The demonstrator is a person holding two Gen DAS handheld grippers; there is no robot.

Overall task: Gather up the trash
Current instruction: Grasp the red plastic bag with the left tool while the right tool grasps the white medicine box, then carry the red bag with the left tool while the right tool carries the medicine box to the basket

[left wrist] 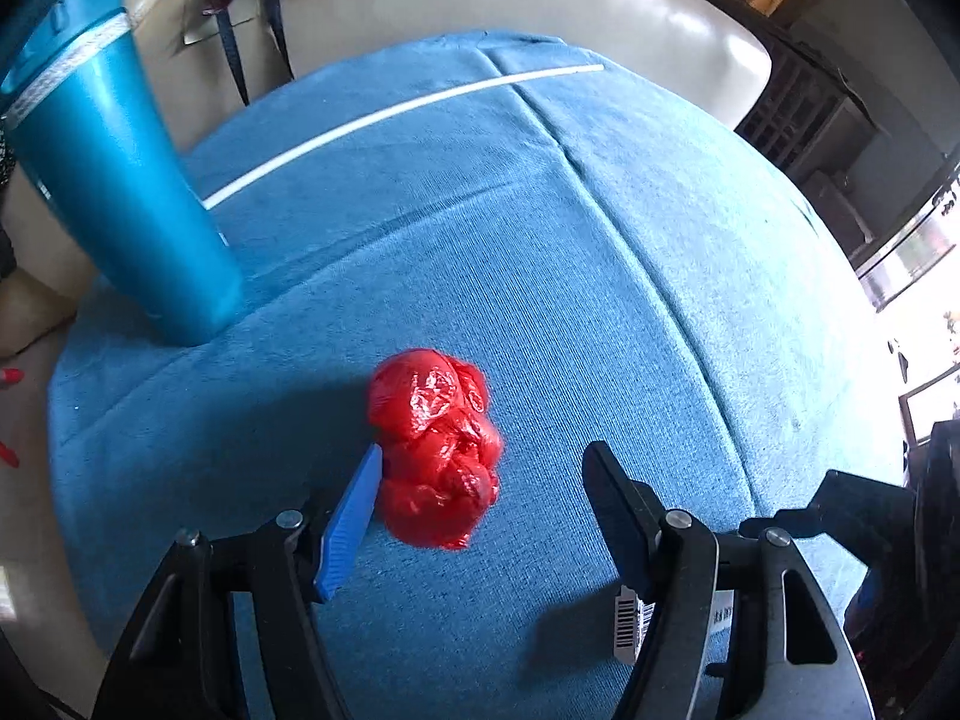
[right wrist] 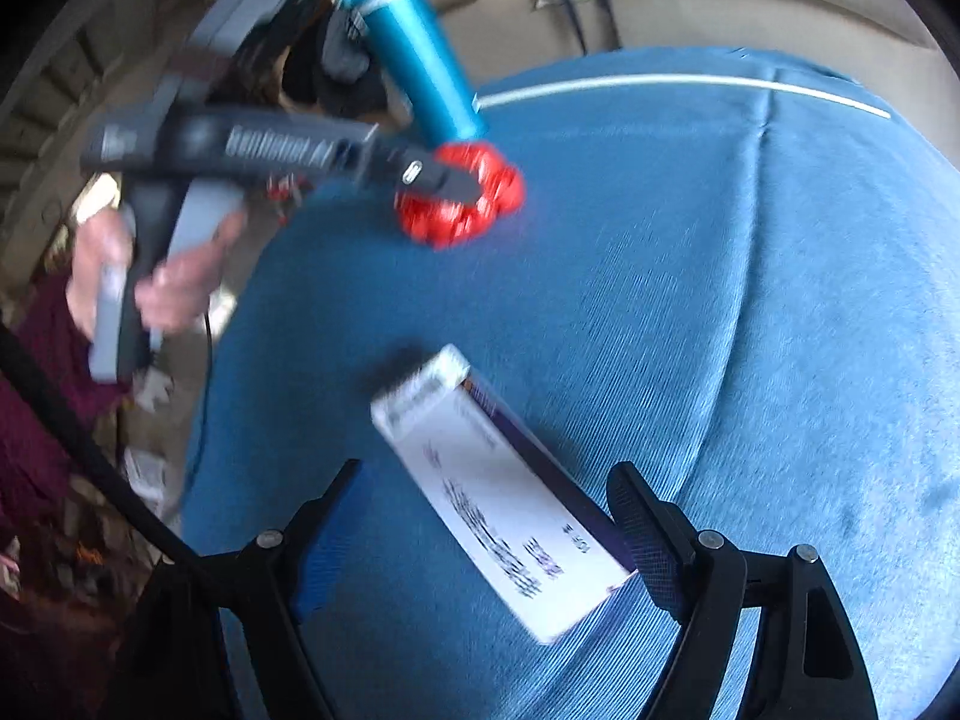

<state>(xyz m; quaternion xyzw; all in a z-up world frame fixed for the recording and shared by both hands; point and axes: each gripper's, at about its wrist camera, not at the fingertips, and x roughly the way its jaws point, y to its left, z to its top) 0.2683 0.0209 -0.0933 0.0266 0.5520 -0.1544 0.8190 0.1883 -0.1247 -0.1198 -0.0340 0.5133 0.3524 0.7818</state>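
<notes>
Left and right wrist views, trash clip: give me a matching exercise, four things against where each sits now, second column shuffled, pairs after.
Things:
1. red crumpled plastic
2. white carton
3. teal tumbler
4. white stick

Places:
A. upright near the blue cloth's edge
B. flat along the far side of the blue cloth
C. between the open fingers of the left gripper
D. between the open fingers of the right gripper

Pairs: 1-C, 2-D, 3-A, 4-B

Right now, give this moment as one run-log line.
left gripper: open around crumpled red plastic wrapper | right gripper: open at white cardboard box | surface: blue cloth
</notes>
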